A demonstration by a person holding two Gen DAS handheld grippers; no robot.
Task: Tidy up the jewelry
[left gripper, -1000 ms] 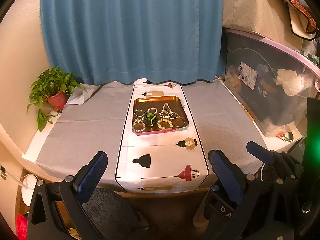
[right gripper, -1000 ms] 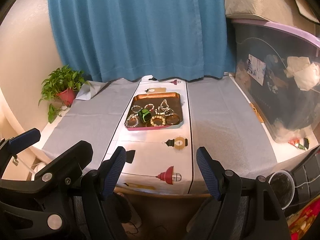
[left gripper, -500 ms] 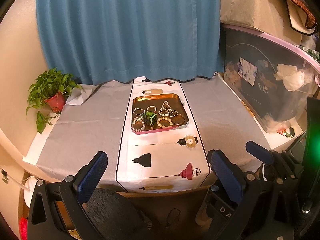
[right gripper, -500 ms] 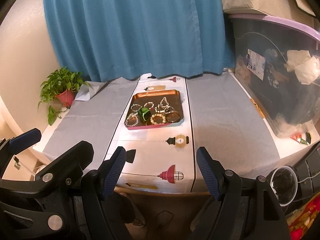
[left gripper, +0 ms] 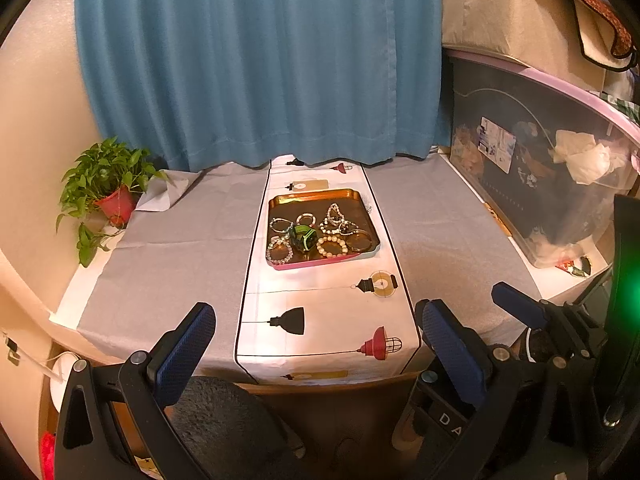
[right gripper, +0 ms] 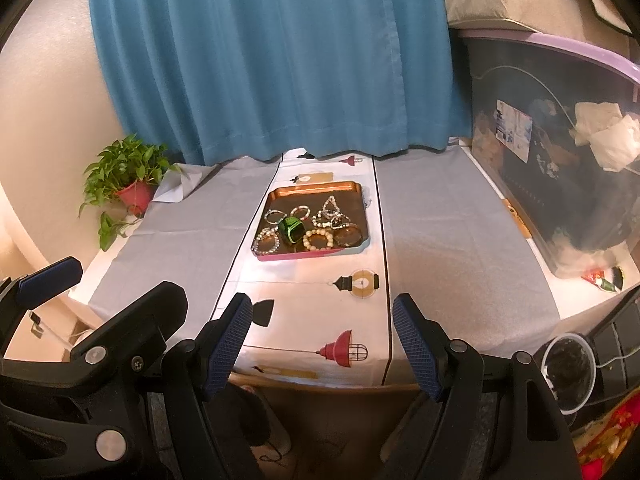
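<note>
A copper tray (left gripper: 316, 196) with a pink front edge rests on the white table runner (left gripper: 320, 304), mid-table. In it lie a green watch (left gripper: 303, 237), a cream bead bracelet (left gripper: 331, 247), a dark bangle (left gripper: 359, 241), a crystal bracelet (left gripper: 279, 253) and several more pieces. My left gripper (left gripper: 316, 316) is open and empty, held off the table's near edge. The right wrist view shows the same tray (right gripper: 316, 189), watch (right gripper: 291, 231) and bead bracelet (right gripper: 319, 239). My right gripper (right gripper: 323, 306) is also open and empty, well short of the tray.
A potted plant (left gripper: 108, 192) stands at the table's left end. A clear storage bin (left gripper: 540, 184) with a purple lid fills the right side. A blue curtain (left gripper: 256, 60) hangs behind. Grey cloth (left gripper: 180, 248) covers the table. A round cup (right gripper: 568, 372) sits low on the right.
</note>
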